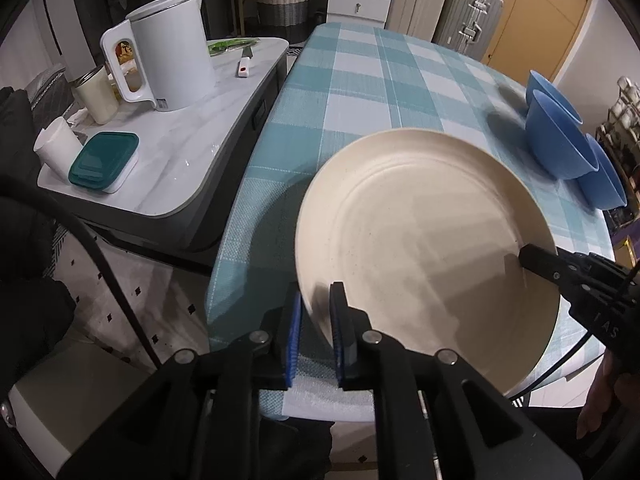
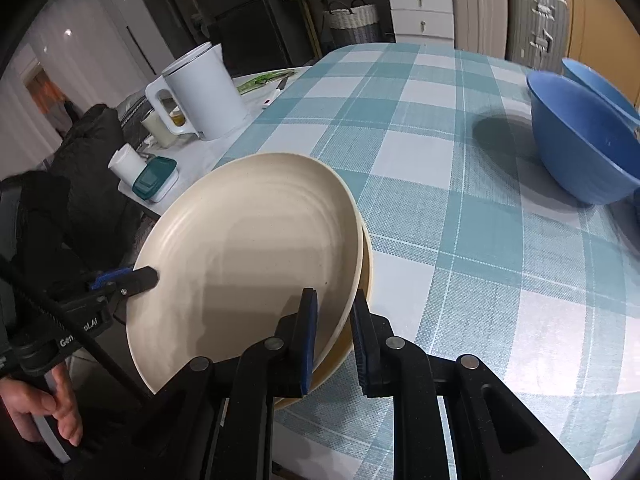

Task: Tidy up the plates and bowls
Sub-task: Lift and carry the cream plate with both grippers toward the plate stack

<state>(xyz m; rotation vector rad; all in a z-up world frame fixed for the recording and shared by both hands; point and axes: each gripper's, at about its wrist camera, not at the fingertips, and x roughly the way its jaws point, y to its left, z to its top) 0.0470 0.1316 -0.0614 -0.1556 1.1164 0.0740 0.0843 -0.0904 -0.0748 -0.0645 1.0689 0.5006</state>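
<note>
Plates sit stacked at the near edge of your checked tablecloth [image 2: 460, 184] — the top cream plate [image 1: 420, 236] is tilted up off the lower plate [image 2: 366, 268]. Your left gripper [image 1: 316, 320] straddles the top plate's near rim, blue pads close on either side, though you cannot tell whether they press it. Your right gripper [image 2: 334, 332] is clamped on the rims on the opposite side. Blue bowls [image 2: 580, 136] stand well apart at the far right — three of them in the left view.
</note>
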